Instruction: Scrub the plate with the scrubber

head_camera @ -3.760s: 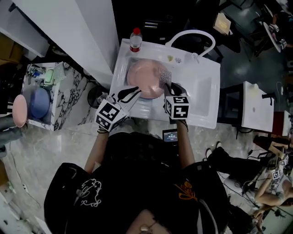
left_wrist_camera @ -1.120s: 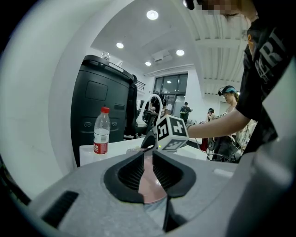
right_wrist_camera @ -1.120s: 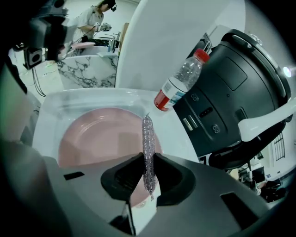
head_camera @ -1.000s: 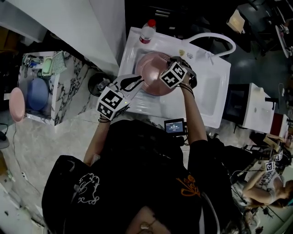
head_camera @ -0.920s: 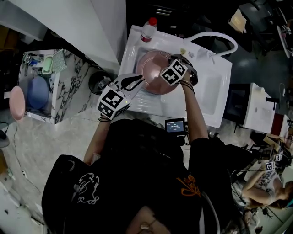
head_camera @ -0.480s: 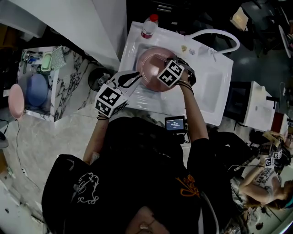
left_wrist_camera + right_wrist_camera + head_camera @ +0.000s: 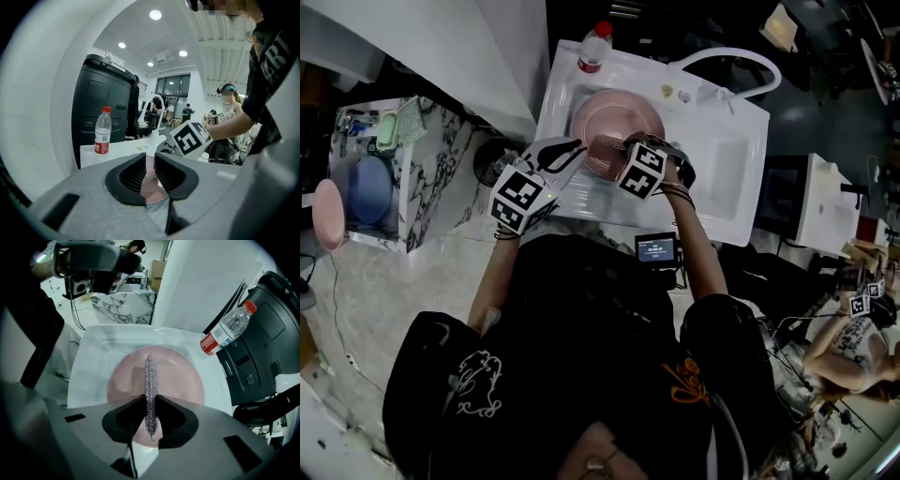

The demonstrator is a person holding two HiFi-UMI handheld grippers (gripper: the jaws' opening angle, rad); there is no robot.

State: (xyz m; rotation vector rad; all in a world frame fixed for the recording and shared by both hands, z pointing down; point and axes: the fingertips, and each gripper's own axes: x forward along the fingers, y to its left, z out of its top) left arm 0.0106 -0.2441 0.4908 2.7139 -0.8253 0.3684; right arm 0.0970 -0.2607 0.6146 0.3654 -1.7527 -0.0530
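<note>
The right gripper (image 7: pixel 150 404) has slid back across the plate (image 7: pixel 180 380) — jaws clamped on the scrubber (image 7: pixel 150 373) jutting ahead; the left gripper (image 7: pixel 150 165) pinches the plate's rim.

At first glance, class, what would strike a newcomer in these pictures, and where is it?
A pink plate sits in the white sink, its rim clamped by the left tool. Over it the right tool pinches a glittery scrubber on edge. A red-capped bottle stands at the sink's far corner.
</note>
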